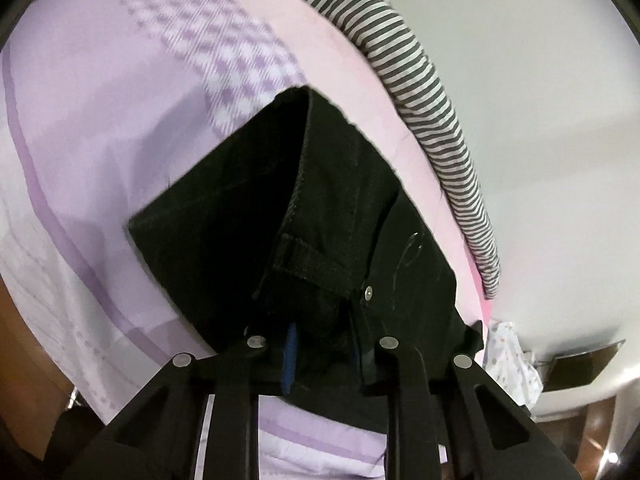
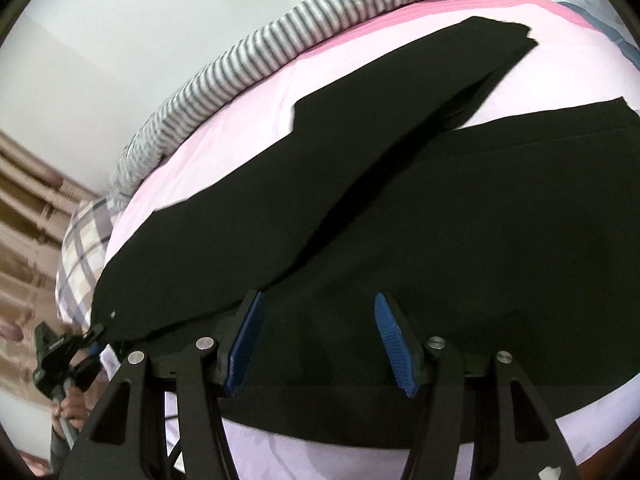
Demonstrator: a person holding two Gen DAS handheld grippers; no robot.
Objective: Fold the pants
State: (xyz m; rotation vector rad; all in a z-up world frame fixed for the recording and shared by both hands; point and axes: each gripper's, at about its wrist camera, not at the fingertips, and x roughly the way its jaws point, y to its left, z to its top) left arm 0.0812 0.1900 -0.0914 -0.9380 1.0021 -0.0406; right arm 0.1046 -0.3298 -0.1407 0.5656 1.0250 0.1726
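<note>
Black pants (image 2: 440, 220) lie spread on a lilac and pink bedsheet (image 2: 256, 120), both legs stretching away to the upper right. In the left wrist view the waistband corner (image 1: 312, 216) with a belt loop and metal rivet is lifted and doubled over. My left gripper (image 1: 326, 356) is shut on this waistband corner; it also shows in the right wrist view (image 2: 96, 340) at the pants' left edge. My right gripper (image 2: 318, 344) is open, its blue pads (image 2: 244, 348) hovering just above the near pant fabric.
A grey-and-white striped cloth (image 2: 224, 76) runs along the bed's far edge by a white wall (image 2: 100, 40); it also shows in the left wrist view (image 1: 420, 92). A plaid pillow (image 2: 84, 252) lies at the left. A brown wooden floor (image 1: 24, 360) shows beside the bed.
</note>
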